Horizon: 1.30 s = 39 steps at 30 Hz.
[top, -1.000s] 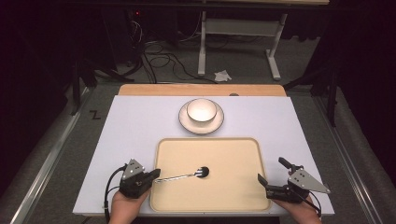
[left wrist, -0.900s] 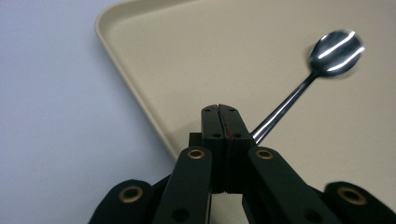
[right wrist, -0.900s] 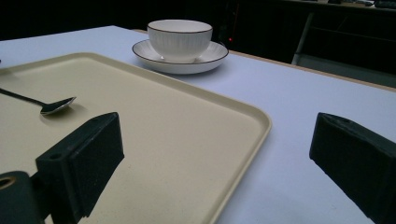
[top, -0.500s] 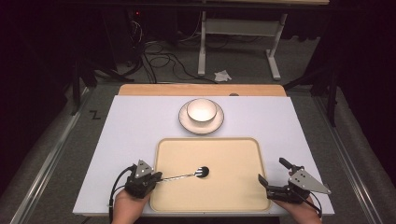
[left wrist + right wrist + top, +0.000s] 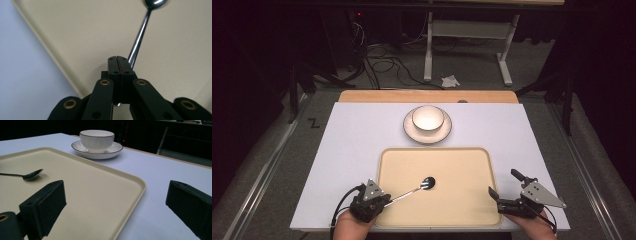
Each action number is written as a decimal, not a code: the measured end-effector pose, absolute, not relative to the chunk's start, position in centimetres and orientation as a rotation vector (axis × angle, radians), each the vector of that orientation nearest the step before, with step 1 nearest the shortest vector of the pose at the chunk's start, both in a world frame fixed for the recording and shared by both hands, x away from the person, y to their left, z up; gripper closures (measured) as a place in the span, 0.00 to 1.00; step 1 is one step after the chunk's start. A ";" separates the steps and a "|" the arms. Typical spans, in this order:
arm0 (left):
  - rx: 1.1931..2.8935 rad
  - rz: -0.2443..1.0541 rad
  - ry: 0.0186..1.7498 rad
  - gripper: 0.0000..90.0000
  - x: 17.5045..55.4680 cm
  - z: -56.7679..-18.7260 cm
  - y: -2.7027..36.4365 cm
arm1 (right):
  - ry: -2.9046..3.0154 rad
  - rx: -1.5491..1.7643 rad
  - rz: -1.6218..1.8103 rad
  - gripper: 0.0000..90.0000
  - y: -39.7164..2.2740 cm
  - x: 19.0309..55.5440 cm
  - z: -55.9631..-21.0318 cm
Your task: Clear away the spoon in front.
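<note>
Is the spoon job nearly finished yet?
Not yet, it looks early. Done: the left gripper has shut on the spoon by its handle. In hand: the spoon's bowl sits over the tray, and whether it touches is unclear. The right gripper waits open beside the tray. Left, probably: carrying the spoon to the cup on its saucer.

You have a slim polished metal spoon (image 5: 140, 37), mirror-bright along its handle. It lies on the cream rectangular plastic tray (image 5: 462, 165), whose surface looks matt and finely grained. Beyond the tray, your white ribbed ceramic bowl (image 5: 97, 137) and its dark-rimmed white saucer (image 5: 113, 148) show a glossy glaze. Under the tray, the pale lavender table top (image 5: 357, 135) looks smooth and matt.
</note>
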<state>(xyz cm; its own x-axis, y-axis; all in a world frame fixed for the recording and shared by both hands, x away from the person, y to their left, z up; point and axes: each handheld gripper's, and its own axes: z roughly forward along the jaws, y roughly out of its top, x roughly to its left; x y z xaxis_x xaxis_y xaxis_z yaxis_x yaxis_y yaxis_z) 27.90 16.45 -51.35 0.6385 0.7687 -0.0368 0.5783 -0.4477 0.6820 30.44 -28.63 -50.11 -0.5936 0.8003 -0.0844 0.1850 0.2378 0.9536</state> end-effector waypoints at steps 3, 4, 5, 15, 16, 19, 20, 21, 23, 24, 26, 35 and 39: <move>2.203 0.359 1.017 1.00 27.7 -51.3 15.7 | 1.933 0.897 1.372 0.04 -28.7 30.5 -50.1; 2.203 0.359 1.017 1.00 27.7 -51.3 15.7 | 1.933 0.897 1.372 0.04 -28.7 30.5 -50.1; 2.200 0.353 1.023 1.00 27.7 -51.3 15.5 | 1.933 0.899 1.370 0.04 -28.7 30.5 -50.1; 2.036 0.306 1.004 1.00 29.3 -50.1 13.4 | 1.941 0.899 1.369 0.04 -28.6 30.6 -50.3; 2.045 0.307 0.999 1.00 29.6 -50.2 12.8 | 1.941 0.897 1.368 0.04 -28.6 30.6 -50.3; 2.076 0.276 0.986 1.00 30.3 -50.6 11.1 | 1.940 0.898 1.367 0.04 -28.7 30.6 -50.3; 2.096 0.278 0.979 1.00 30.4 -50.8 10.4 | 1.938 0.898 1.366 0.04 -28.7 30.6 -50.2; 2.109 0.281 0.970 1.00 30.6 -50.9 9.9 | 1.937 0.898 1.365 0.04 -28.8 30.6 -50.2; 2.134 0.288 0.962 1.00 30.9 -51.2 9.1 | 1.935 0.901 1.366 0.04 -28.8 30.5 -50.2; 2.146 0.295 0.962 1.00 31.0 -51.3 8.8 | 1.934 0.899 1.364 0.04 -28.9 30.6 -50.2; 2.150 0.304 0.968 1.00 31.5 -51.5 8.4 | 1.935 0.899 1.367 0.04 -28.9 30.6 -50.3; 2.106 0.329 1.073 1.00 33.6 -51.5 8.8 | 1.931 0.899 1.366 0.04 -29.0 30.6 -50.2; 2.097 0.360 1.133 1.00 34.9 -51.4 9.8 | 1.929 0.906 1.368 0.04 -28.9 30.5 -50.2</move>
<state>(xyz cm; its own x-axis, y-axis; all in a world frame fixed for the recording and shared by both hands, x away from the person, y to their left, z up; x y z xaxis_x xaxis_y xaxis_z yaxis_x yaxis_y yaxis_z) 34.87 9.83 -51.37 0.5758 0.8129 -0.0874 0.6135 -0.3589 0.7035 30.53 -28.93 -50.20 -0.5872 0.8051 -0.0842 0.1868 0.2360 0.9536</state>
